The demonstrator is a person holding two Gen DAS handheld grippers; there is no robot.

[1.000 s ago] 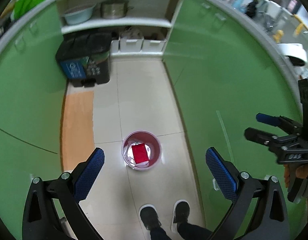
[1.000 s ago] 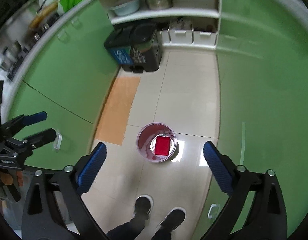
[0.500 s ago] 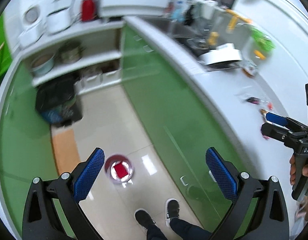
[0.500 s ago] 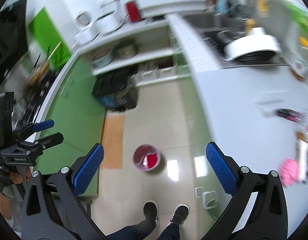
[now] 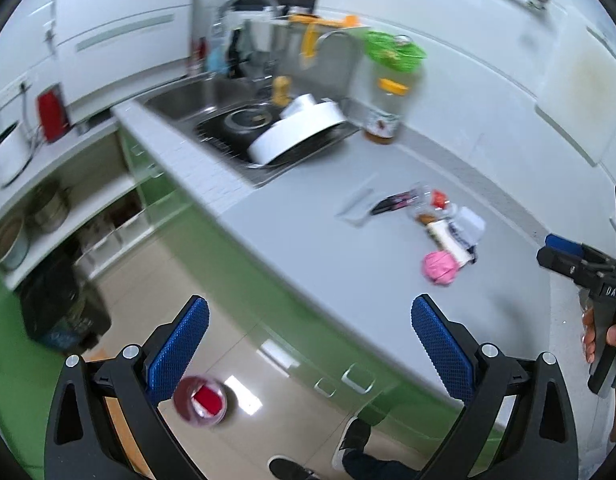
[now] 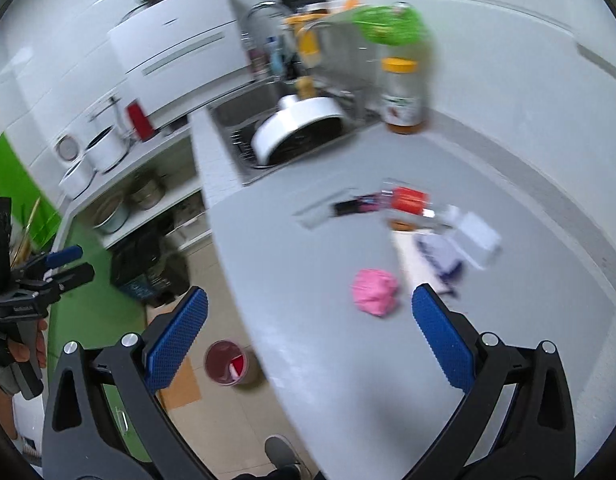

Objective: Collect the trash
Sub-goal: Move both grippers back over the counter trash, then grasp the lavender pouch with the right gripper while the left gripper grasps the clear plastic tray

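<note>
Right wrist view, near to far: the right gripper (image 6: 310, 336) hangs over the front edge of the grey counter (image 6: 308, 264) with its fingers spread wide and nothing between them. Below that edge, on the floor, stands the small red bin (image 6: 227, 368) with a red packet already in it. Just beyond the right-hand fingertip lies a crumpled pink wad (image 6: 374, 291), the nearest piece of trash. Farther back from the counter's edge, a loose heap holds a white-and-blue wrapper (image 6: 440, 258), a red-labelled packet (image 6: 408, 200) and a dark stick-shaped wrapper (image 6: 354, 206). Farthest back along the counter are the sink (image 6: 264, 120) and an orange-lidded jar (image 6: 402, 96).

From the left wrist view, the left gripper (image 5: 310, 346) is likewise released and empty, off the counter's front edge above the floor.

Both views are blurred, so aim is the risk: a hasty close could nudge the light wad off the counter edge, pinch it shallowly and drop it short of the bin, or drag neighbouring wrappers along.
</note>
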